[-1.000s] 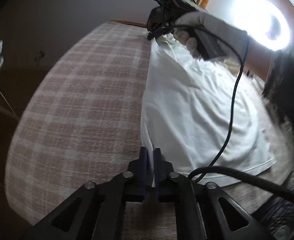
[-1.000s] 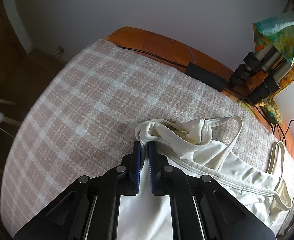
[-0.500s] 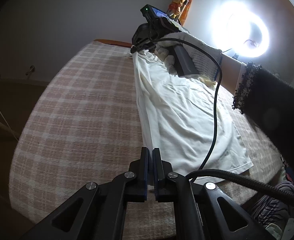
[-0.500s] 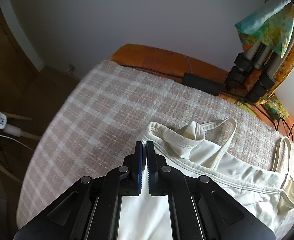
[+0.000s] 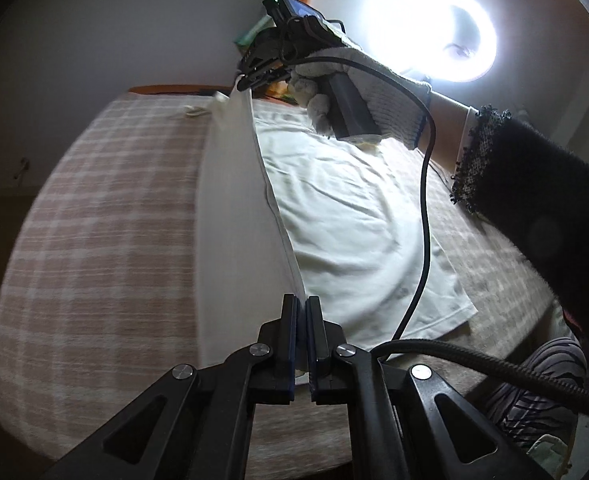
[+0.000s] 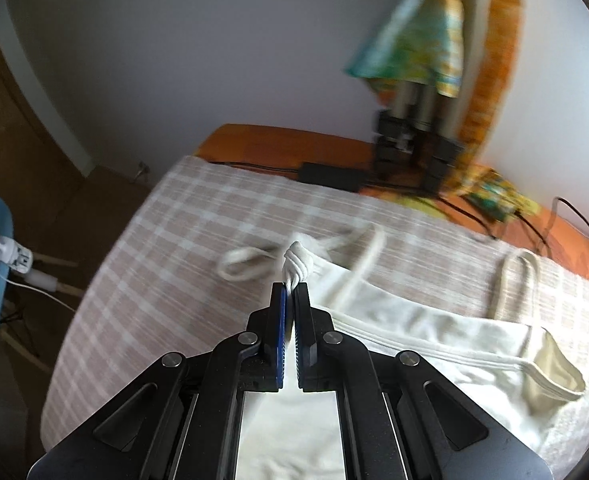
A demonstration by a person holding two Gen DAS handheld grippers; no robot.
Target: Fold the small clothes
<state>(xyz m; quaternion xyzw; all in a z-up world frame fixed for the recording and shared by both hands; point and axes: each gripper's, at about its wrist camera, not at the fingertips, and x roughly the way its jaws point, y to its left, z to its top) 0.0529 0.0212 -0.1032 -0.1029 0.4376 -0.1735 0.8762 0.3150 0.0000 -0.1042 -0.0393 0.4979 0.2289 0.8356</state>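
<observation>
both grippers, left gripper and right gripper, have lifted the white top's edge higher, pinching it; a weak pinch could drop it.

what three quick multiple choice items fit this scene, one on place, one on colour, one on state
1. Where does the garment lie?
A. on a checked cloth
B. in a basket
C. on a chair

2. What colour is the garment?
A. navy
B. white
C. red

3. How is the left tool?
A. open, off the fabric
B. shut on the garment's edge
C. holding a cable

Key: 1 A, the pink checked cloth lies under it; 2 B, white in both views; 3 B, its fingers pinch the lifted edge, as the right tool does by the straps.
</observation>
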